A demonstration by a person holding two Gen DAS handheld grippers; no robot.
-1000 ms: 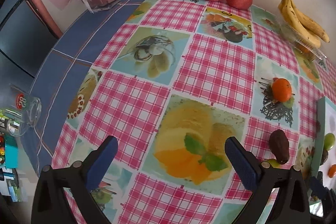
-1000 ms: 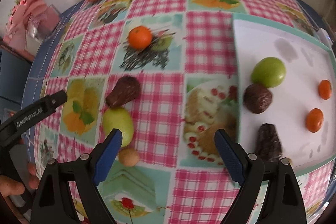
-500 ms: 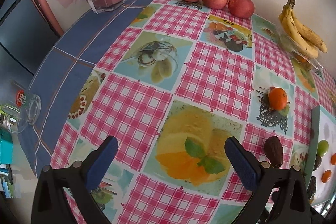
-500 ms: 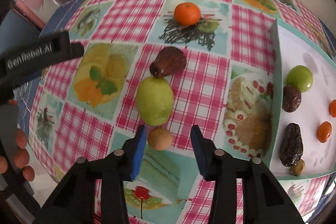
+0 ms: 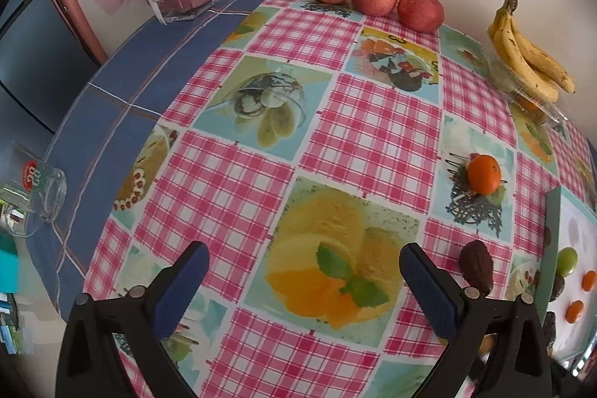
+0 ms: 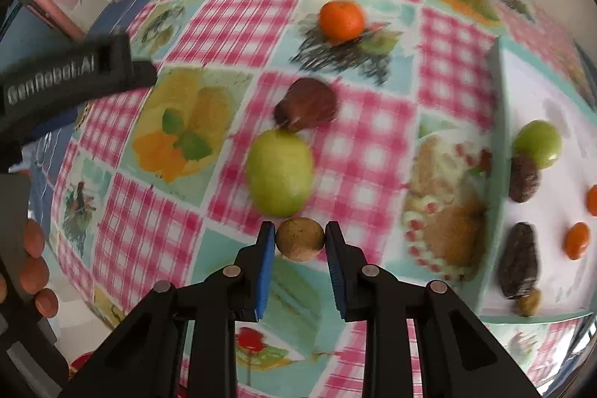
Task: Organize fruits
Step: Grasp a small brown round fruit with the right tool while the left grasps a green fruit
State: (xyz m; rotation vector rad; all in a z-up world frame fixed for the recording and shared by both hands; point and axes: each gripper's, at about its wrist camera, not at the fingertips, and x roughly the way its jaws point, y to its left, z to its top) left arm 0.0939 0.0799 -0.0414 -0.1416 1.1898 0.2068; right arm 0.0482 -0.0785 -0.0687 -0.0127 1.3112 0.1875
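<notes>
Two blue-padded fingers of the right gripper (image 6: 300,240) pinch a small brown round fruit (image 6: 301,238), perhaps a longan or small kiwi, near the front edge of the tablecloth (image 6: 238,13); both pads touch its sides, though the blur leaves it unclear whether it is lifted. Just beyond it, almost touching, lies a green pear-like fruit (image 6: 280,173), with a dark brown fruit (image 6: 306,104) against its far end and a mandarin (image 6: 341,18) further back. To the right sits the white tray (image 6: 496,122), already holding a green fruit (image 6: 538,143), dark dates (image 6: 519,261) and small orange fruits (image 6: 577,240); I judge the small fruit belongs there. To do this well, keep the squeeze light, lift straight up clear of the green neighbour, cross the raised tray rim, and set it by the similar brown one (image 6: 528,301) at the tray's near corner. The left gripper (image 5: 300,280) hangs spread wide and empty over the tablecloth's printed middle.
</notes>
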